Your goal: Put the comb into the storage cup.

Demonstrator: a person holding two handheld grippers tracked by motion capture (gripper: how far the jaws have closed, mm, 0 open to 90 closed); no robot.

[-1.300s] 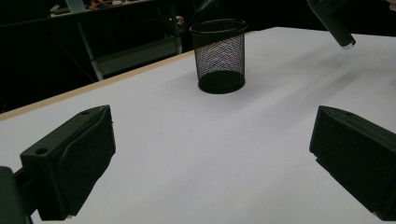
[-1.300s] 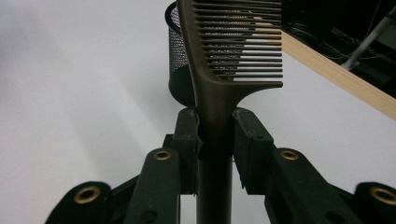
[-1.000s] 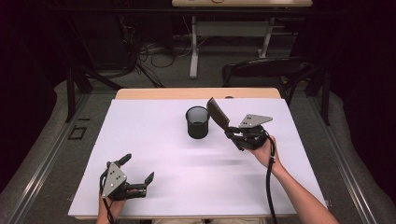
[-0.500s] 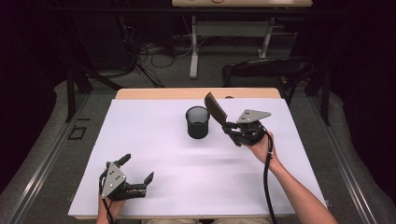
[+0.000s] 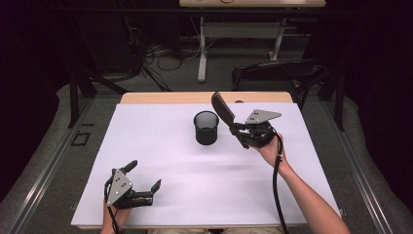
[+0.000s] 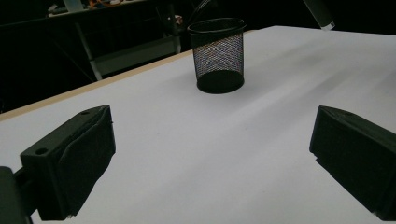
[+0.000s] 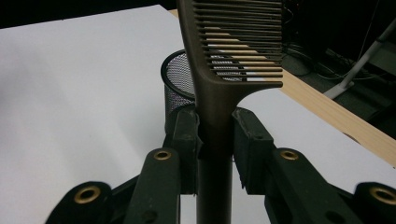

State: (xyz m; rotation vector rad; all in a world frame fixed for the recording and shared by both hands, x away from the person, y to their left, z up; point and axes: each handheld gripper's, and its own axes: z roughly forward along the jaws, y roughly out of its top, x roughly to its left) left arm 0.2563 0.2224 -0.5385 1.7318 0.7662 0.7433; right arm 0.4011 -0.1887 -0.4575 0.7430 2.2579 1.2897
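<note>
Right gripper [image 5: 237, 130] is clamping a brown comb [image 5: 223, 109] by its handle, jaws narrowed on it from both sides, teeth end sticking up and tilted toward the far edge of the worktop [image 5: 160, 161]. In the right gripper view the comb [image 7: 236, 51] is rising straight out between the pads [image 7: 187, 135], and the black mesh cup [image 7: 180, 77] is sitting just behind it. Compared with a second ago the hand is barely shifting: the comb is edging slightly closer to the mesh cup [image 5: 206, 127] and standing a bit more upright, grip unchanged. Comb is near the cup, just beside its rim on the right, raised above the rim, not yet over the opening and not touching it.

Left gripper [image 5: 141, 184] is resting at the near left of the worktop, jaws spread wide with nothing between them, unchanged from before; its own view is looking across the white surface at the mesh cup [image 6: 217, 55], well apart.

Judgement: carry step is nearly done; what is left looks like swinging the comb over the cup mouth, tipping it handle-down or teeth-down, and letting go. Long comb could catch the rim and tip the light cup.
</note>
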